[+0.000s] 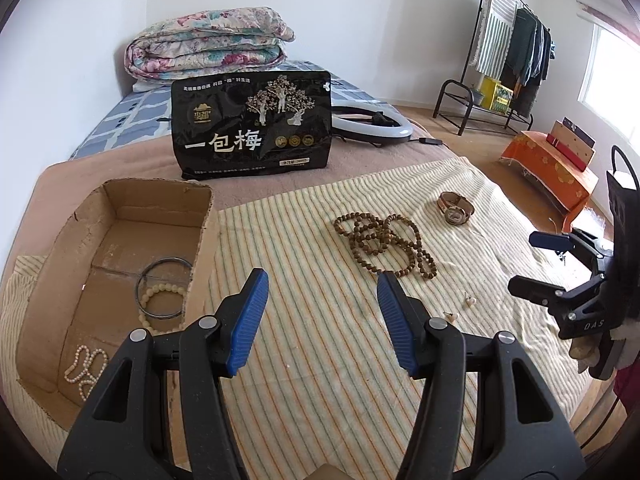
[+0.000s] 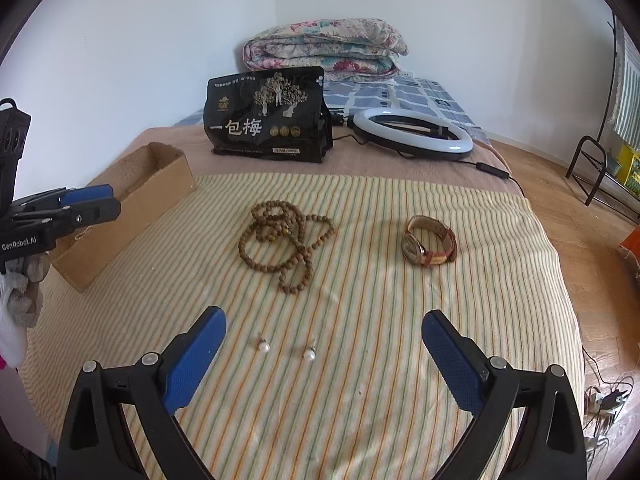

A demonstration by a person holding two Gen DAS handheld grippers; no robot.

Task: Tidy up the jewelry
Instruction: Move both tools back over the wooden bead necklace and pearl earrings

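Two grippers are hovering over a striped cloth [image 2: 360, 280] that is covering the near part of a bed [image 2: 168, 140]. Behind the cloth, toward the bed's far edge, a black bag [image 2: 266, 116] is standing upright, a ring light [image 2: 412, 136] is lying to its right, and a folded quilt [image 2: 326, 44] is sitting against the white wall. A clothes rack [image 1: 508, 48] is standing on the wood floor by the window, with an orange stool [image 1: 552, 168] nearer.

Along the cloth's left edge a cardboard box [image 1: 52, 264] is lying open; inside it a dark bangle [image 1: 164, 288] is encircling part of a pale bead bracelet [image 1: 160, 300], and a pearl strand [image 1: 86, 368] is lying in the near corner. At the middle of the cloth a brown bead necklace [image 2: 286, 240] is lying coiled, with a watch [image 2: 428, 242] to its right, apart from it. Near the front edge two pearl earrings [image 2: 286, 350] are lying side by side, just apart.

Left gripper [image 1: 320, 320] is pointing at the cloth just right of the box, jaws spread wide and holding nothing. Right gripper [image 2: 322, 360] is pointing forward low over the cloth's front edge, jaws spread wide and empty, the earrings lying between its fingertips in its own view.
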